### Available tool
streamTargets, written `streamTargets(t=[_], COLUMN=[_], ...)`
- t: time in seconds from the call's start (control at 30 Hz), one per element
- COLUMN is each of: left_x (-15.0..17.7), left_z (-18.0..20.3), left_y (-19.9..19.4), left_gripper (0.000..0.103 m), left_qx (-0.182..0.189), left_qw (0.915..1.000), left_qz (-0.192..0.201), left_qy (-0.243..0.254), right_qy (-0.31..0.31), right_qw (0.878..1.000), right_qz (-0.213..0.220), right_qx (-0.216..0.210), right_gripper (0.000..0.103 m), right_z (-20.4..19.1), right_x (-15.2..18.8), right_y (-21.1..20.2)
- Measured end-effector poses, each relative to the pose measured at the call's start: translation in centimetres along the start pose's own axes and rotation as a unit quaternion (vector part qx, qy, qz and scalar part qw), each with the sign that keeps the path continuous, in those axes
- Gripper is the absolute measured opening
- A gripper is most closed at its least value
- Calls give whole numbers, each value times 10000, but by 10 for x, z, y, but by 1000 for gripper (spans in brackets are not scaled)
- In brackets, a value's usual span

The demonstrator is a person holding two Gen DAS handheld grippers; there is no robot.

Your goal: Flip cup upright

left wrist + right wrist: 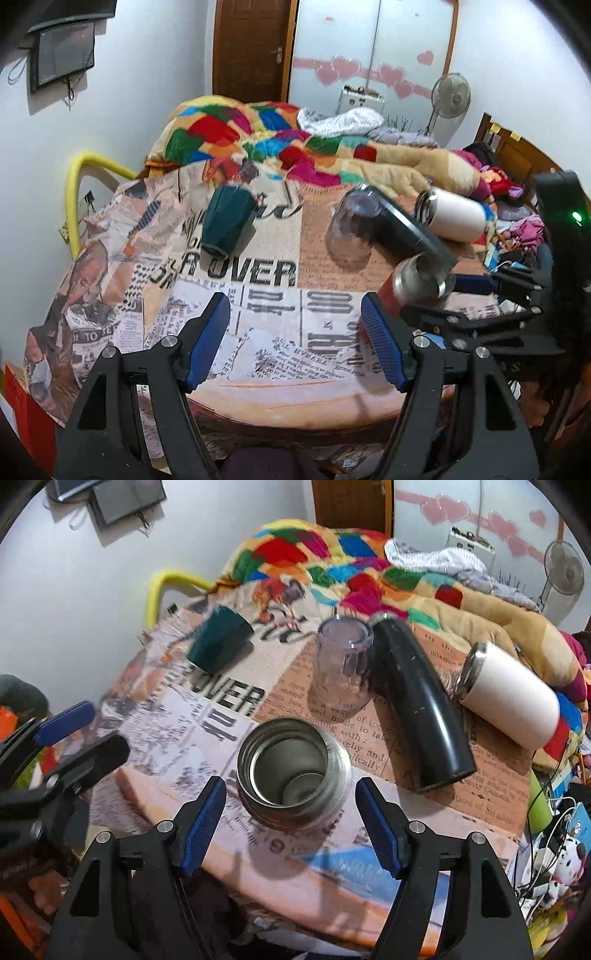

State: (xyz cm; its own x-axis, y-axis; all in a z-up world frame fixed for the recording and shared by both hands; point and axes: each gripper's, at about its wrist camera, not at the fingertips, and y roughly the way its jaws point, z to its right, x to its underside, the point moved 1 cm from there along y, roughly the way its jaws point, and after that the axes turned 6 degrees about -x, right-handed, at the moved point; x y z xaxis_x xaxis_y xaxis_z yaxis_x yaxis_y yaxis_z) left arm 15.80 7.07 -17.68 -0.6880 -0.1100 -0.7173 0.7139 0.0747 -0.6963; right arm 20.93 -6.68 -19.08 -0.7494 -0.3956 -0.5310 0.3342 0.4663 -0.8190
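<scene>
A steel cup (293, 773) stands upright, mouth up, on the newspaper-print cloth (221, 716) just ahead of my open, empty right gripper (290, 827). In the left wrist view the same cup (423, 278) is at the right, next to the right gripper's fingers (476, 284). My left gripper (293, 339) is open and empty over the cloth's near edge. A dark green cup (227, 221) (219, 642) and a clear cup (352, 230) (343, 664) stand upside down. A black flask (417, 701) and a white flask (511, 696) lie on their sides.
The cloth covers a table (295, 406) against a bed with a colourful blanket (258, 136). A yellow rail (75, 195) rises at the left. Cables and toys (557, 849) crowd the right side. The left gripper's fingers (64, 723) show at the left in the right wrist view.
</scene>
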Motion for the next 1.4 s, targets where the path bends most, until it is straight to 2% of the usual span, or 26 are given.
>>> streamTargets(t=[0.17,0.27,0.43,0.5,0.67,0.77,0.93,1.1,1.4], left_x=[-14,-22,-28,-28,-21,-14,-1,5,9], left_z=[11,19,32,37,43,45,49,49,51], left_y=[-46,-80,-139,-163,-209,-227,-242,-242,-242], left_gripper=[73,73,73,74,84,91,98,102,102], left_qx=[156,220,329,384,430,279,-39,-153,-164], left_qw=[9986,9955,9856,9797,9653,9579,9505,9506,9512], left_qz=[507,922,1655,1965,2574,2856,3103,3097,3077], left_qy=[4,45,91,125,123,128,140,150,138], right_qy=[-180,-279,-390,-415,-348,-316,-120,52,1], right_qw=[9969,9891,9651,9504,9264,9182,9122,9078,9091], right_qz=[757,1418,2549,3032,3692,3875,4017,4092,4057], right_qx=[136,264,463,552,656,755,795,923,951], right_gripper=[69,69,69,69,69,71,83,100,101], right_z=[-14,-25,-44,-54,-70,-73,-71,-68,-70], right_x=[9,17,31,41,57,63,74,82,93], right_y=[-62,-110,-186,-216,-249,-254,-256,-256,-261])
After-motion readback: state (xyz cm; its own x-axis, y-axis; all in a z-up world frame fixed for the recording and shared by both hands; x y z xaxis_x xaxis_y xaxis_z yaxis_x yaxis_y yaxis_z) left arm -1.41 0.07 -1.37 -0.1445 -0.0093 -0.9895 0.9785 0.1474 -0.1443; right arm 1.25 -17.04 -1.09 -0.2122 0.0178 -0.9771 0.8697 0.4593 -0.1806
